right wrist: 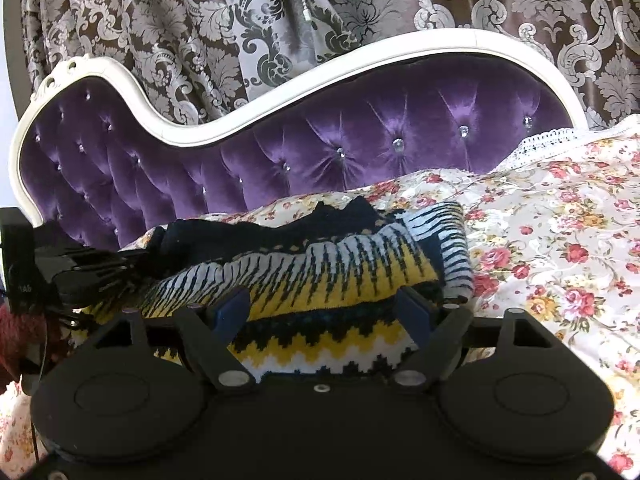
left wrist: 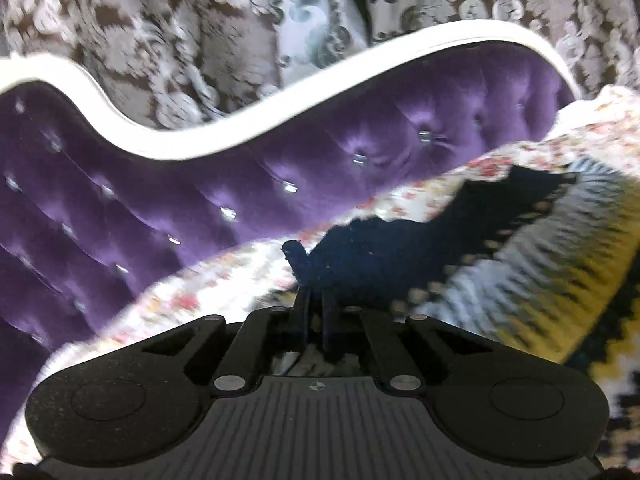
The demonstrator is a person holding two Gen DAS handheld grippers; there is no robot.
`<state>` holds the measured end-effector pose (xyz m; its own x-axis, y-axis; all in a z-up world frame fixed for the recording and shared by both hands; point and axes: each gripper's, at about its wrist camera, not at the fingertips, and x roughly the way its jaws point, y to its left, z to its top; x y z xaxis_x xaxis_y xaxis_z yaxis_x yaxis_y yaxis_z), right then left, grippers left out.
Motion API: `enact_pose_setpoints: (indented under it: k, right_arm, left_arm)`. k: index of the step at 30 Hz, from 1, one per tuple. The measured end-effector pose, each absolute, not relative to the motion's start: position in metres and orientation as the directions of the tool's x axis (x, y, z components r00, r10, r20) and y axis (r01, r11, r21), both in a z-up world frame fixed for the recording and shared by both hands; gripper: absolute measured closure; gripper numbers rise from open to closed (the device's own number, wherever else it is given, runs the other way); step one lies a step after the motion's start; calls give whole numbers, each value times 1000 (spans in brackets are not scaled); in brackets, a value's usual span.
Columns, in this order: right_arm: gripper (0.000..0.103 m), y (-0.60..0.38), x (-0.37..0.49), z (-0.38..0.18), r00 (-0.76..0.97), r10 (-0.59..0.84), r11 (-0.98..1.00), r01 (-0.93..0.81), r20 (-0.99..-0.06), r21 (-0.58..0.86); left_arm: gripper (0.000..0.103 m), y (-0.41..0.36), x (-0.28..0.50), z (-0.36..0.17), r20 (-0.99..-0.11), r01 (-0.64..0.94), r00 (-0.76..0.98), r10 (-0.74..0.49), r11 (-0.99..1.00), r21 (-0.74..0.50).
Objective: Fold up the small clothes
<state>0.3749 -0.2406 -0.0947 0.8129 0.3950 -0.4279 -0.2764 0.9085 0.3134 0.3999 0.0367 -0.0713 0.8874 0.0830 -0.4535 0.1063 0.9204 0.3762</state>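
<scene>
Left wrist view
- Garment: a knitted sweater, navy with yellow, white and black zigzag bands, lies on the floral bedspread close to the purple tufted headboard.
- Left gripper: jaws drawn together to a narrow slit, with dark navy knit pinched between them; a small nub of cloth pokes up just beyond the tips.
- Picture quality: blurred, so exactly how much fabric is caught cannot be told.

Right wrist view
- Garment: the sweater is heaped in a loose, rumpled ridge across the bedspread, near the headboard edge of the bed, with one striped part turned over on itself at the right end.
- Right gripper: jaws wide apart, its blue fingers resting at either side of the yellow and black band; they hold nothing, though they may brush the knit below.
- Left gripper: seen at the left, reaching into the dark end of the sweater.
- Headboard: white scrolled frame, patterned curtain behind.

Progress
- Done: one end of the sweater appears gripped.
- Left: no neat fold shows yet; by the look of it, the garment needs spreading flat and folding, so the task seems early.
</scene>
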Motion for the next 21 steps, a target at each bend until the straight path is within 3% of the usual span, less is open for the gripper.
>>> enact_pose_setpoints:
  k: [3,7,8,9,12,15,18,21]
  right_arm:
    - [22,-242,377,-96,814,385,912,-265,-435,312]
    - [22,-243,379,-100,811,373,917,-251,-450,309]
    - [22,-243,379,-100,811,371,918,-249,-452,308]
    - [22,-243,379,-100,811,369,919,-246,-453,308]
    - [21,-245,379,-100,815,362,921,-238,-452,308]
    - [12,-247,379,-100,819,357,922,-232,-450,310]
    - [10,-247,378,-102,821,351,924,-225,-451,309]
    - [0,-249,378,-104,818,359,920,-228,-449,320]
  left_arm:
    - [95,52,419,-72,-483,46,865,132,939,339]
    - [93,80,450,-76,-605,1,788,118,981,194]
    - [87,85,451,-75,-617,-10,780,107,987,159]
    - [71,89,449,-72,-621,-24,778,98,992,126]
    - [49,95,438,-62,-618,-14,786,22,1000,18]
    - [26,92,422,-50,-625,4,780,-38,998,-56]
    - [15,80,411,-44,-635,41,765,-104,993,-113]
    - [5,63,408,-47,-656,75,743,-131,991,-113]
